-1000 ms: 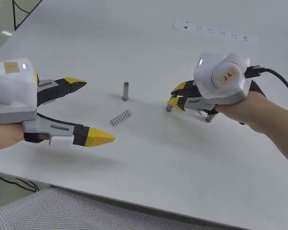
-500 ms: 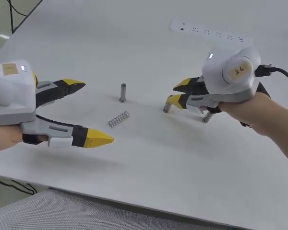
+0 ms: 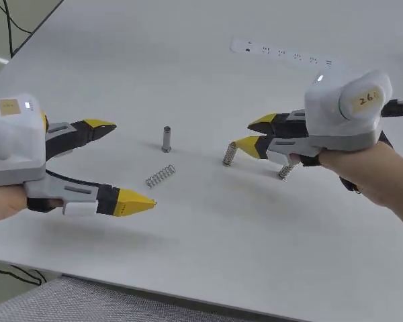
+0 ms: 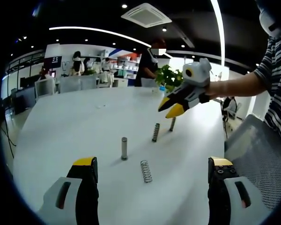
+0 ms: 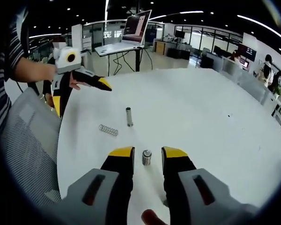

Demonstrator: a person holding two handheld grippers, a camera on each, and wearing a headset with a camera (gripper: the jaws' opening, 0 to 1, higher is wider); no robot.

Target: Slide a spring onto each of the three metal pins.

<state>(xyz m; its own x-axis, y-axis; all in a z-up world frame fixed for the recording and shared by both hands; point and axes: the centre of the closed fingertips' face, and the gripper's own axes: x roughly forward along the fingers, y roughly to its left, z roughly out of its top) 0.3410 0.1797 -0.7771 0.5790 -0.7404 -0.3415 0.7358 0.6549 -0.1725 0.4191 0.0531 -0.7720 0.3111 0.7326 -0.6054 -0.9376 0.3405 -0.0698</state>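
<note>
Springs are on two of the three pins so far. The bare pin (image 3: 166, 139) stands upright mid-desk, long axis straight up, nothing on it. The loose spring (image 3: 160, 176) lies flat on the white desk (image 3: 208, 255) just beside it, on the near side. In the head view its long axis runs diagonally, from lower left up towards the right, so one end points roughly at the bare pin's base without touching it.

The left claw (image 3: 121, 163) hovers off to the left with its jaws spread really wide and nothing in them. In the left gripper view the bare pin and loose spring sit ahead, between its yellow tips.

The right claw (image 3: 252, 134) is open a moderate amount and also has hold of nothing. Its lower tip is near the sprung pin (image 3: 229, 154), which stands upright. In the right gripper view that one shows end-on in the gap between the jaws, not pinched. The second sprung pin (image 3: 285, 171) stands under the right claw's body, partly hidden.

A power strip (image 3: 282, 54) lies at the far end of the desk.
</note>
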